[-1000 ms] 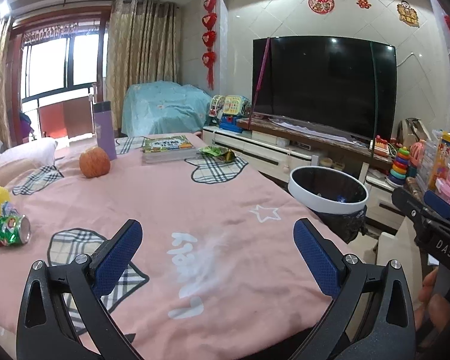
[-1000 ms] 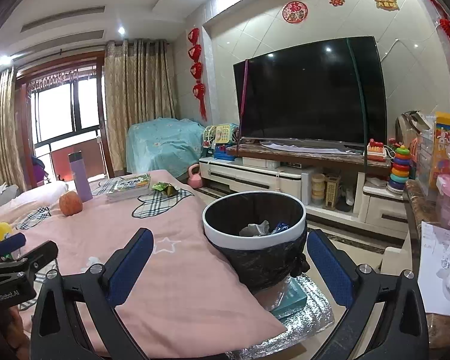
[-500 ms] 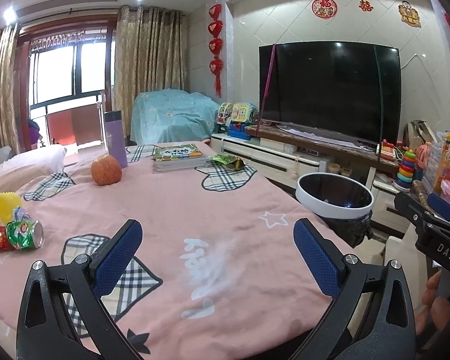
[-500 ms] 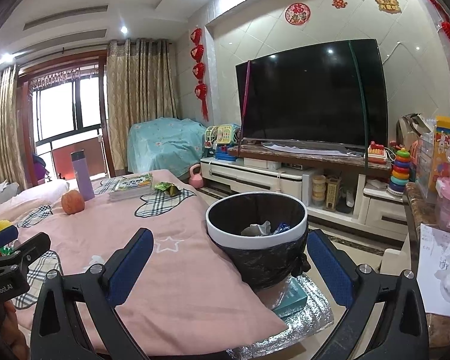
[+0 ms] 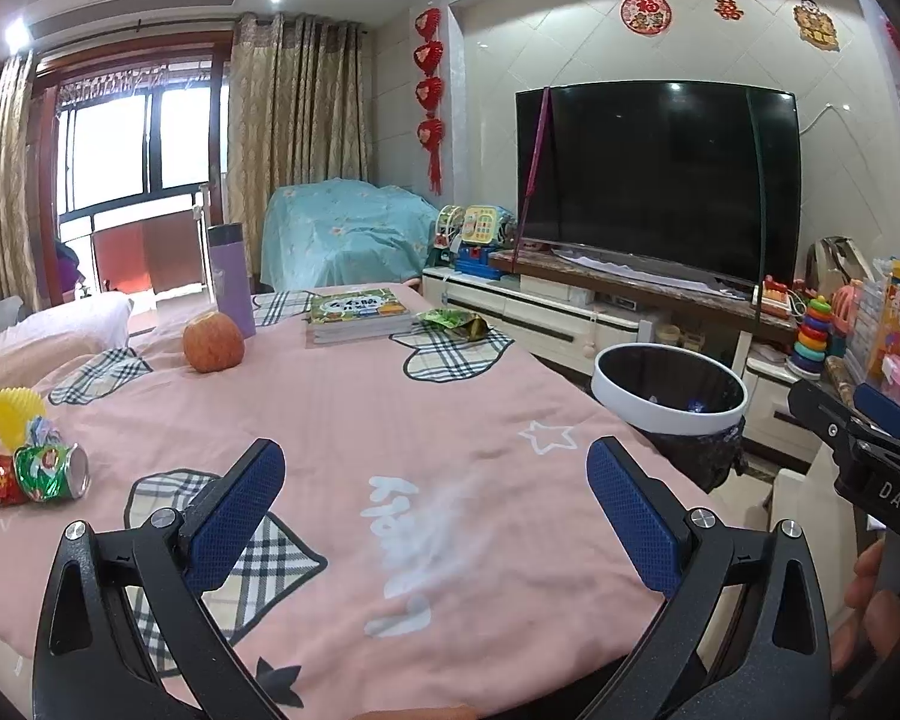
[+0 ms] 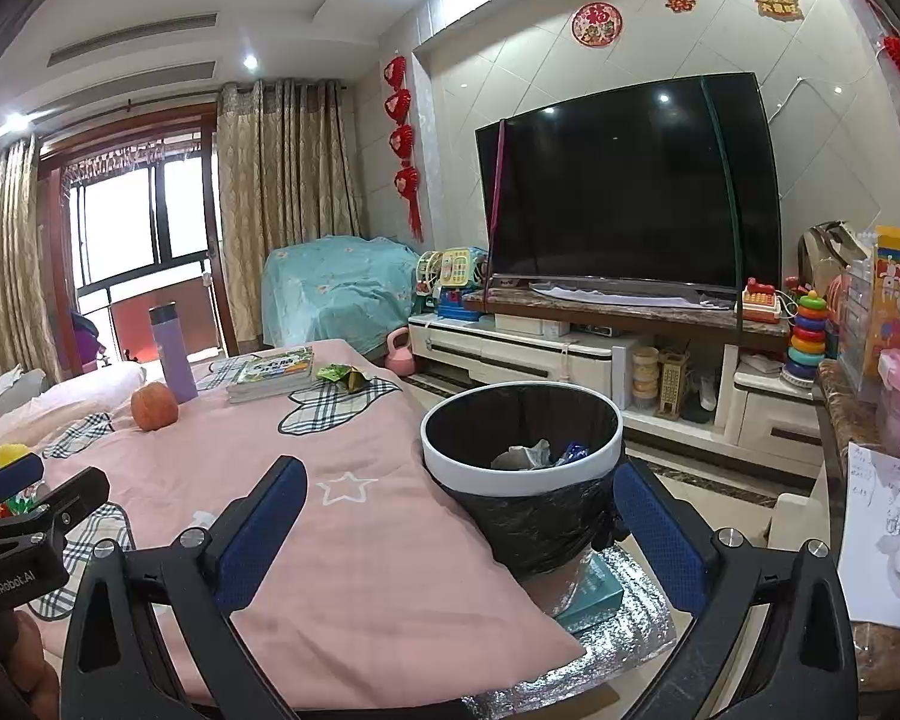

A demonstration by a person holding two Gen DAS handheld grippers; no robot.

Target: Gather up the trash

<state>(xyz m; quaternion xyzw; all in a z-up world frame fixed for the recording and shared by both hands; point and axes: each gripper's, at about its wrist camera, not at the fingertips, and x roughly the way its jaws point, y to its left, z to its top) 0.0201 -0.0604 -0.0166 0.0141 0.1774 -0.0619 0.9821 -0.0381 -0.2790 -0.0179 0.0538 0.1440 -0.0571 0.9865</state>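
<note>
While both claws gape wide and empty, the crushed green drink can (image 5: pixel 51 471) lies well left of the left claw (image 5: pixel 435 495).

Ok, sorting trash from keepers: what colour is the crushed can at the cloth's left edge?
Green, with a silver end; the crushed can shows best in the left wrist view.

My jaws gape empty over the pink bedspread (image 6: pixel 354 516); the white-rimmed trash bin (image 6: pixel 521 468), scraps inside, stands at one o'clock, a green wrapper (image 6: pixel 343 374) lying at eleven o'clock.
</note>
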